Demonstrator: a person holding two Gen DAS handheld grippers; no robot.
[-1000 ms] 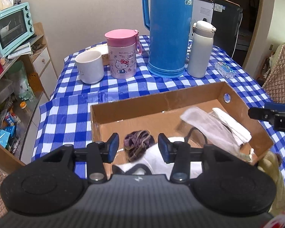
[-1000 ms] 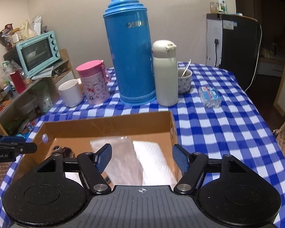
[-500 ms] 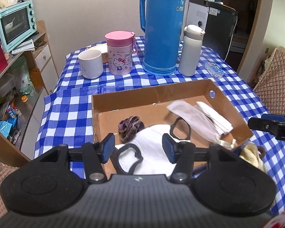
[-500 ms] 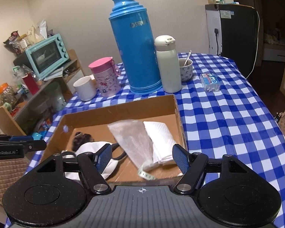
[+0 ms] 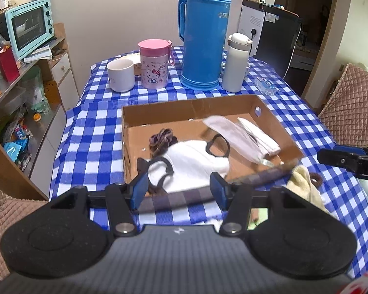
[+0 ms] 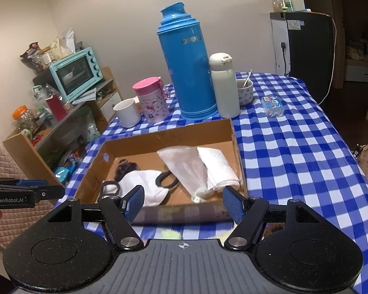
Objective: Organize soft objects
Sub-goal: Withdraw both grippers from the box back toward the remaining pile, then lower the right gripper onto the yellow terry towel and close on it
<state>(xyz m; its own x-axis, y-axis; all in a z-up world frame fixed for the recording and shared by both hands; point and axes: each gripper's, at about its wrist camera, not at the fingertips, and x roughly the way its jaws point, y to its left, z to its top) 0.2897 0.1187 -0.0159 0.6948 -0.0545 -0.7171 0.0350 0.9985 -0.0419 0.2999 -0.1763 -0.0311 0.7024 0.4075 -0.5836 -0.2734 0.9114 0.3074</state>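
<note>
A table under a blue-and-white checked cloth (image 6: 294, 152) carries a cardboard box (image 6: 169, 134) at centre. At twelve o'clock stand a blue thermos (image 6: 187, 73), white bottle (image 6: 223, 87), pink cup (image 6: 151, 103) and white mug (image 6: 126, 112). At six lies a dark rolled cloth (image 6: 181, 214), perhaps an umbrella.

the bench (image 6: 294, 147) wears a blue-and-white checked cloth. the cardboard box (image 5: 189, 109) is plain brown. inside lie a white mask (image 5: 196, 161) with black loops, a dark purplish hair tie (image 5: 162, 139) and a white folded cloth (image 6: 218, 169). the tall flask (image 6: 189, 73) is bright blue, the cartoon-printed cup (image 5: 154, 66) pink, the mug (image 5: 121, 74) white, the oven (image 6: 76, 72) pale teal.
</note>
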